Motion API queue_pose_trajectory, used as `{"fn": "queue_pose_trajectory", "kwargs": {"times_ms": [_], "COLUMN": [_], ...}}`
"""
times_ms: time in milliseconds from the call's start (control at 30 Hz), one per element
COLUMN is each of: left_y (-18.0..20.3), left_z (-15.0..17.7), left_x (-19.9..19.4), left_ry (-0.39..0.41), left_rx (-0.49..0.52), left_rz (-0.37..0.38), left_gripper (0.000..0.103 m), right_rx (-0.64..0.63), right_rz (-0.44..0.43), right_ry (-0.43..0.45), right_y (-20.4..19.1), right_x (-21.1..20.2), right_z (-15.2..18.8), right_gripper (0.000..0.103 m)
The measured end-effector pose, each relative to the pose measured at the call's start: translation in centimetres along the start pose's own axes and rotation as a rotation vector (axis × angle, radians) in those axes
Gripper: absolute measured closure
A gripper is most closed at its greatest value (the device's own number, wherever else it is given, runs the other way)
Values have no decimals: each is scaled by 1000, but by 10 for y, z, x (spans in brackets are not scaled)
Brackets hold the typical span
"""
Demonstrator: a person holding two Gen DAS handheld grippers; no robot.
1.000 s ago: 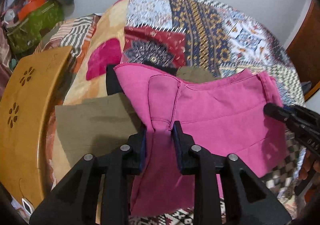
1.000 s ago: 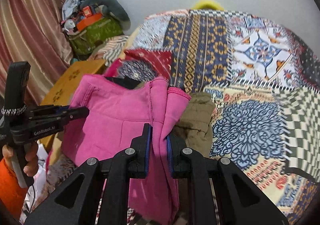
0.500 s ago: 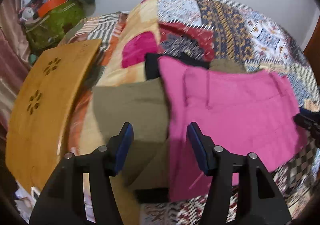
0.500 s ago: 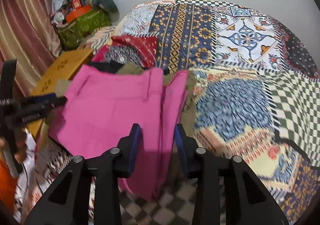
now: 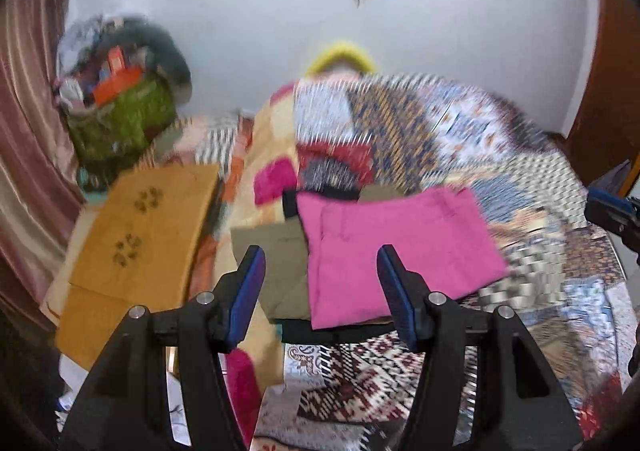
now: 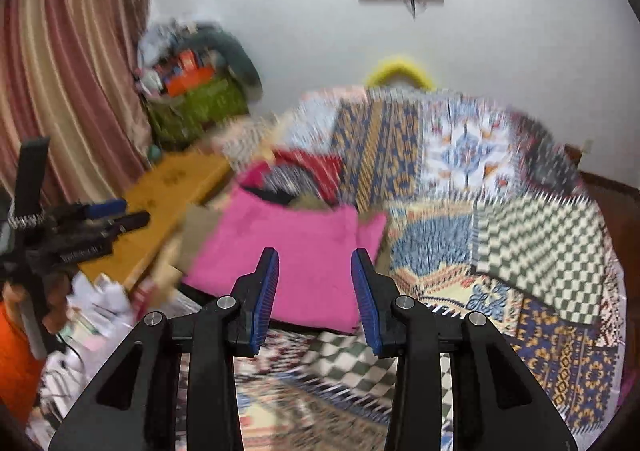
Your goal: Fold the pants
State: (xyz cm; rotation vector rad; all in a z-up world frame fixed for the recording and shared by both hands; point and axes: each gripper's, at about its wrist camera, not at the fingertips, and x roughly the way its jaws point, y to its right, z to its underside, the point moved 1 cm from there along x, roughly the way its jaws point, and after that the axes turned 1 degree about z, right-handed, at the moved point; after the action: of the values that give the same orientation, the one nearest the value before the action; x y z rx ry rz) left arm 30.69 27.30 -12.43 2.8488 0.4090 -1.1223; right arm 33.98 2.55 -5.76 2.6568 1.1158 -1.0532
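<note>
The pink pants lie folded flat on the patchwork bed cover, on top of olive-green and black folded clothes. They also show in the right wrist view. My left gripper is open and empty, pulled back above the bed's near edge. My right gripper is open and empty, also pulled back from the pants. The right gripper's tip shows at the left wrist view's right edge. The left gripper shows at the right wrist view's left side.
A wooden lap table lies left of the clothes. A pile of bags and boxes sits in the far left corner by a striped curtain. The patchwork quilt covers the bed. A wooden door stands at right.
Both grippers let go of the pink pants, opened wide, and pulled back and up from the bed. The pants now lie flat on the stack.
</note>
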Motion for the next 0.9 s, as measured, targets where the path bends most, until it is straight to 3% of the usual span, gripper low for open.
{"fn": "queue_pose_trajectory", "kwargs": {"times_ms": [200, 400, 600, 700, 767, 800, 867, 900], "left_y": [19, 42, 54, 60, 65, 67, 70, 71], "left_z": [-3, 19, 52, 68, 79, 82, 89, 92], "left_x": [-125, -233, -306, -329, -341, -344, -349, -350], "left_ry": [188, 344, 452, 496, 524, 534, 554, 557], "left_rx": [-1, 26, -6, -11, -5, 1, 2, -1], "left_rz": [30, 46, 89, 73, 76, 79, 77, 82], "left_gripper": [45, 45, 45, 45, 38, 34, 19, 16], "right_rx": [-18, -65, -95, -103, -103, -103, -98, -94], "right_rz": [-37, -63, -58, -55, -45, -36, -13, 3], "right_ry": [190, 350, 462, 494, 501, 502, 511, 522], "right_y": [-38, -78, -108, -117, -122, -123, -124, -125], "right_x": [-104, -197, -259, -277, -281, -283, -286, -289], "right_z": [-13, -1, 29, 45, 53, 58, 64, 68], "right_gripper": [68, 68, 68, 68, 68, 64, 50, 39]}}
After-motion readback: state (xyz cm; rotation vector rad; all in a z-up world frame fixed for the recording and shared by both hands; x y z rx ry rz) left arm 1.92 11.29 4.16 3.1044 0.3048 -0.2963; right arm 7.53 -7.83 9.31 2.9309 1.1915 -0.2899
